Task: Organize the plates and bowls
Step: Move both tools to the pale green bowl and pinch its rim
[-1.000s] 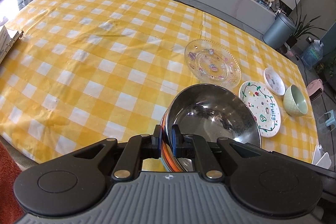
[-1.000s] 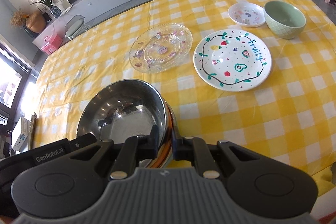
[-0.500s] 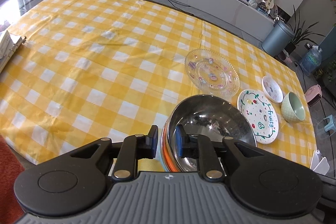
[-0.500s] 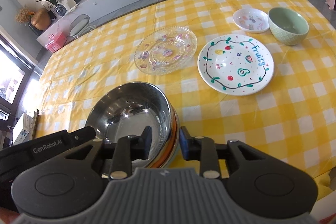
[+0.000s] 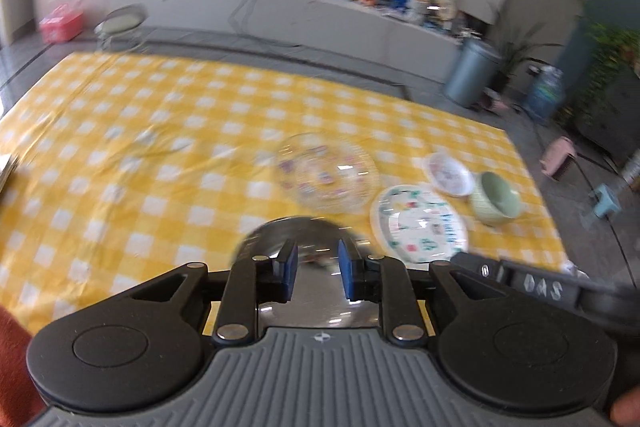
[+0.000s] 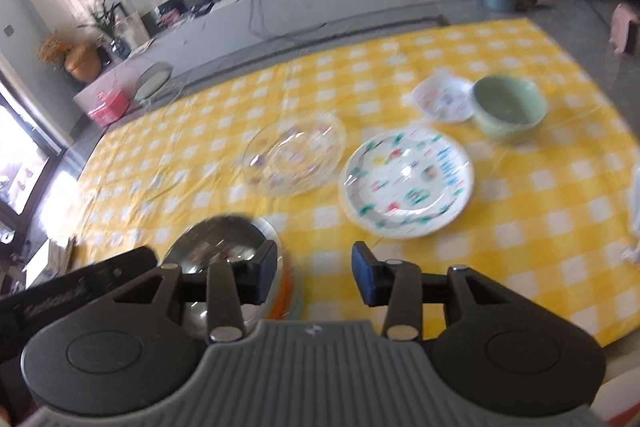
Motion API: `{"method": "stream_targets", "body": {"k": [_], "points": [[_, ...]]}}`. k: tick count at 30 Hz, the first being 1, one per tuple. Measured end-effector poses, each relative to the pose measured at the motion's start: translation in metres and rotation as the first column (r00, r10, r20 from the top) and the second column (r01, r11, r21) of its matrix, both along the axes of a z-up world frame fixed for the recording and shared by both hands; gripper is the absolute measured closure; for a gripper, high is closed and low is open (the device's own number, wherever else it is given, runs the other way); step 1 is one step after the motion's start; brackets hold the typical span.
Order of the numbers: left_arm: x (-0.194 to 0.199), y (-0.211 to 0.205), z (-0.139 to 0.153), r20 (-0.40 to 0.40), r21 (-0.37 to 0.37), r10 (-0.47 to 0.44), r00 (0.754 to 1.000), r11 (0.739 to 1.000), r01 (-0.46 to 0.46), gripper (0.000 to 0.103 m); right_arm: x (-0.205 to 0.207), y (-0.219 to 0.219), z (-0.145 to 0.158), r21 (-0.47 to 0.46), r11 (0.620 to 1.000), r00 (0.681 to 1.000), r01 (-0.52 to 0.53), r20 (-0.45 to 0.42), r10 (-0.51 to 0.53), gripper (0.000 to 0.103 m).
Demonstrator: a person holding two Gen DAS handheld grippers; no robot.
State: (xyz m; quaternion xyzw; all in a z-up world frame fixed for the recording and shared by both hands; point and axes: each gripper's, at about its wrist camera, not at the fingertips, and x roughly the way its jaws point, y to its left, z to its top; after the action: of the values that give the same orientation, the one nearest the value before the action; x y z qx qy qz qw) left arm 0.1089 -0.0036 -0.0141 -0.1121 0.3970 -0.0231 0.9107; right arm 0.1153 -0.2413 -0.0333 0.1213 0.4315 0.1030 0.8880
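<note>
A steel bowl (image 5: 304,239) (image 6: 224,247) rests on an orange-rimmed stack at the table's near edge. My left gripper (image 5: 314,275) hovers above its rim, jaws opening, nothing pressed between the blue pads. My right gripper (image 6: 314,275) is lifted off the bowl's right side, jaws opening and empty. Beyond lie a clear patterned glass plate (image 5: 328,173) (image 6: 294,153), a white fruit-painted plate (image 5: 418,225) (image 6: 406,183), a small white dish (image 5: 448,173) (image 6: 442,99) and a green bowl (image 5: 496,203) (image 6: 508,107).
The yellow checked tablecloth (image 5: 140,147) (image 6: 540,227) covers the table, its left half bare. A white object (image 6: 634,211) lies at the right edge. Behind the table stand a low white cabinet (image 5: 320,11), a grey bin (image 5: 472,73) and a stool (image 5: 120,25).
Both grippers let go of the steel bowl's rim, opened, and rose up and back from it. The bowl stays on the stack. Both views now show more of the room.
</note>
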Motion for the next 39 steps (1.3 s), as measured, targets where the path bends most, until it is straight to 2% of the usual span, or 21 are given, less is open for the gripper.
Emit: {"method": "stream_targets", "body": {"k": [7,9,14,16,18,21,26,30,34,39], "points": [[0.021,-0.051,0.015,0.005,-0.041,-0.129,0.992,0.991,0.129,0.073,0.023,-0.062,0.034,-0.03,0.993,0.99,0.116,0.088,-0.113,0.052],[0.032,-0.065,0.014,-0.003,-0.058,-0.156,0.988,0.986,0.156,0.069,0.034,-0.08,0.041,-0.022,0.988,0.983,0.153,0.11,-0.15,0.05],[0.062,-0.093,0.008,-0.021,-0.122,-0.203,0.979,0.972,0.199,0.062,0.07,-0.115,0.043,0.006,0.97,0.964,0.241,0.114,-0.24,0.046],[0.072,-0.105,0.006,-0.017,-0.114,-0.205,0.979,0.973,0.202,0.06,0.088,-0.127,0.034,0.006,0.96,0.955,0.279,0.105,-0.278,0.037],[0.083,-0.116,0.001,-0.012,-0.12,-0.215,0.977,0.97,0.212,0.056,0.104,-0.137,0.019,-0.013,0.943,0.941,0.331,0.082,-0.329,0.037],[0.101,-0.127,-0.009,-0.019,-0.163,-0.221,0.975,0.963,0.215,0.056,0.12,-0.156,-0.01,-0.01,0.927,0.926,0.375,0.04,-0.375,0.038],[0.129,-0.147,-0.027,-0.007,-0.134,-0.23,0.973,0.965,0.227,0.056,0.137,-0.182,-0.05,-0.004,0.905,0.905,0.425,-0.015,-0.425,0.039],[0.156,-0.151,-0.043,-0.044,-0.189,-0.214,0.976,0.961,0.202,0.056,0.15,-0.197,-0.072,0.044,0.892,0.893,0.45,-0.063,-0.447,0.043],[0.177,-0.158,-0.06,-0.065,-0.194,-0.205,0.977,0.962,0.189,0.056,0.156,-0.205,-0.086,0.095,0.891,0.894,0.444,-0.111,-0.434,0.049],[0.196,-0.17,-0.078,-0.096,-0.201,-0.206,0.974,0.962,0.184,0.056,0.165,-0.216,-0.099,0.189,0.865,0.883,0.465,-0.17,-0.437,0.058]]}}
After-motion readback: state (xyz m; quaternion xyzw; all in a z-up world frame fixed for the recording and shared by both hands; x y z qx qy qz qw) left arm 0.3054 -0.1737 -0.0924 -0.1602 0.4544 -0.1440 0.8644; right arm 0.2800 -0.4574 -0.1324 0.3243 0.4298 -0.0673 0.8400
